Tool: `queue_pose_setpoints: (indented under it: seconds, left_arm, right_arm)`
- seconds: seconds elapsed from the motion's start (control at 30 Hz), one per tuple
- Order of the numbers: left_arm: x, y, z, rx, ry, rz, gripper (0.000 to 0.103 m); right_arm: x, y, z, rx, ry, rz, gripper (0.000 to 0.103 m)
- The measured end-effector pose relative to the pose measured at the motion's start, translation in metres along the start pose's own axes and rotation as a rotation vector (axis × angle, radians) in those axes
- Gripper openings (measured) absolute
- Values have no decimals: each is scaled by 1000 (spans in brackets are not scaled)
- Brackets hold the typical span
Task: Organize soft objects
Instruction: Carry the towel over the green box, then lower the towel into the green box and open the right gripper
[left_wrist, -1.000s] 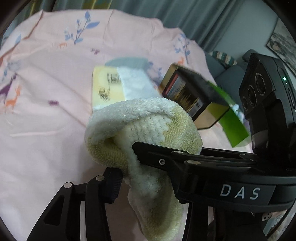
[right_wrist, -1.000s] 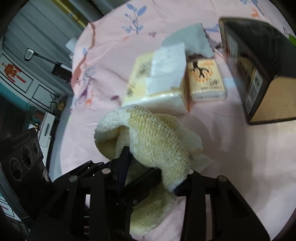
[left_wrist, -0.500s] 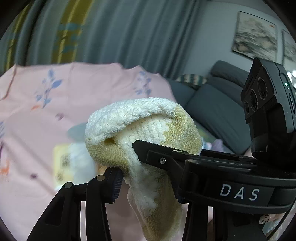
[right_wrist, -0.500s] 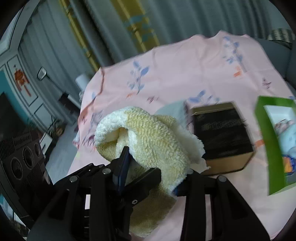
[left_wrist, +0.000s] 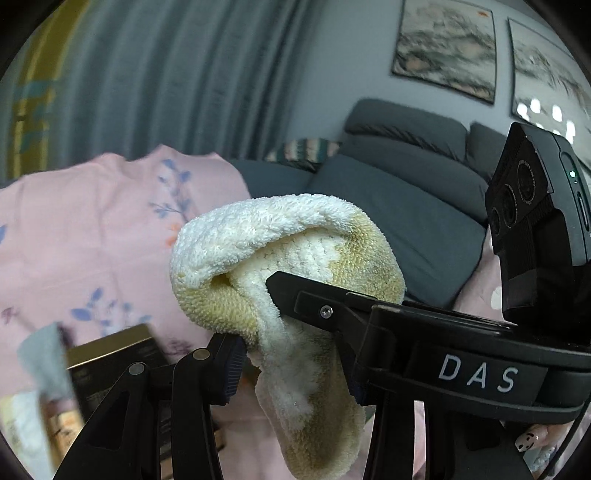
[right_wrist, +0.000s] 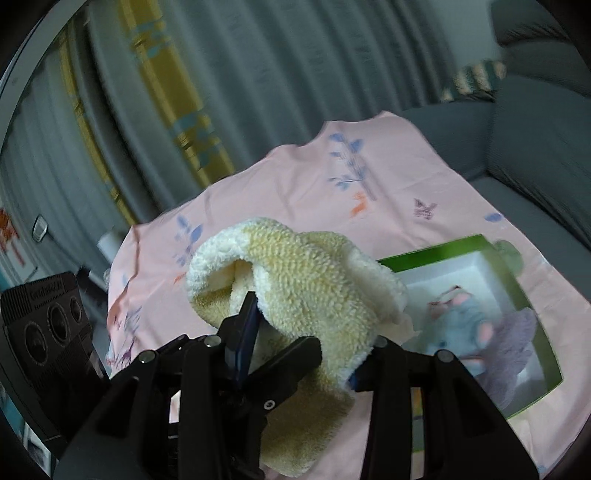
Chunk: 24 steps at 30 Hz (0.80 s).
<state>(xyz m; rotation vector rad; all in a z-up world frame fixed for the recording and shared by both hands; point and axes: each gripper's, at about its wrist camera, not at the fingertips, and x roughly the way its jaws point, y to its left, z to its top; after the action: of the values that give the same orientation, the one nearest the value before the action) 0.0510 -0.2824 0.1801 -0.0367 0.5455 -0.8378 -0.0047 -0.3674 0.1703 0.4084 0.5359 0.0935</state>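
A fluffy cream and yellow towel (left_wrist: 295, 266) is folded over and held in the air by both grippers at once. My left gripper (left_wrist: 291, 354) is shut on it, with the right gripper's finger crossing in front. My right gripper (right_wrist: 303, 354) is shut on the same towel (right_wrist: 295, 288). A green box with a white inside (right_wrist: 491, 258) lies on the pink sheet to the right of the towel. It holds a blue soft toy (right_wrist: 458, 325) and a purple soft toy (right_wrist: 513, 343).
A pink printed sheet (right_wrist: 295, 192) covers the surface. A dark box (left_wrist: 114, 358) and a grey cloth (left_wrist: 40, 354) lie at the lower left in the left wrist view. A grey sofa (left_wrist: 406, 199) and grey curtains (right_wrist: 277, 74) stand behind.
Both grippers have lifted the towel off the sheet and swung right. The tissue packs have left the views and the green box with soft toys has come into the right wrist view.
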Motion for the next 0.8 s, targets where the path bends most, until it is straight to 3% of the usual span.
queue_pose_setpoints:
  seconds: [0.23, 0.5, 0.67, 0.73, 0.8]
  left_arm:
    - [74, -12, 4, -28, 80, -101, 46]
    - [121, -17, -10, -39, 171, -65, 46]
    - [139, -12, -14, -76, 212, -20, 46]
    - [141, -10, -14, -79, 219, -12, 51]
    - [141, -11, -15, -82, 240, -11, 68]
  right_arm:
    - [13, -78, 1, 203, -57, -50, 39]
    - [34, -119, -4, 335, -42, -159, 37]
    - [29, -137, -7, 416, -100, -228, 38]
    - [26, -142, -9, 434, -101, -239, 42]
    - [23, -146, -10, 455, -97, -253, 67]
